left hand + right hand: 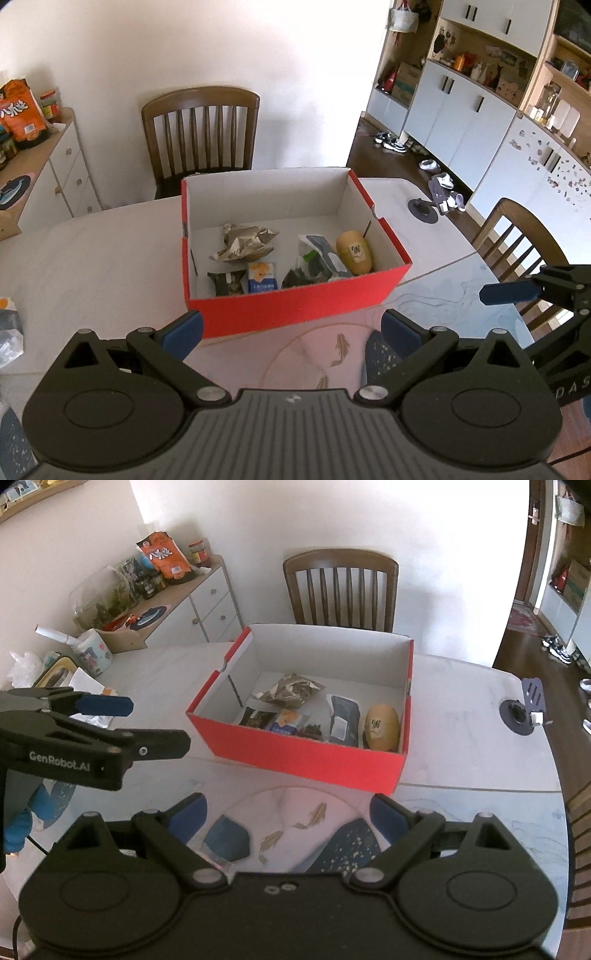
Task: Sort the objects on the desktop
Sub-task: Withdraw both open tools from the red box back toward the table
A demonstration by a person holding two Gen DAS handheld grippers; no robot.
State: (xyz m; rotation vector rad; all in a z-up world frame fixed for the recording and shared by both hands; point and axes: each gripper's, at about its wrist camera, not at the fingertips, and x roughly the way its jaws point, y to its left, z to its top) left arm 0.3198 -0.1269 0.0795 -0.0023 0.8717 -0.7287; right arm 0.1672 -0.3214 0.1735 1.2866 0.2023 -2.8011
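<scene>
Both sets of jaws spread wide and empty above tabletop (92, 243); crumpled wrapper (243, 242), snack packets (260, 282) and tan egg-shaped toy (354, 253) inside red box (295, 308); packets probably light, crinkly, best pinched at an edge; toy likely smooth, best gripped across middle.

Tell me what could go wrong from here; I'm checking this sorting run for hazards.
1. The red box is deep, so a gripper reaching for the wrappers may hit its rim.
2. Left gripper and right gripper hover open close together and might collide.
3. The yellow bottle lies down and could roll.
</scene>
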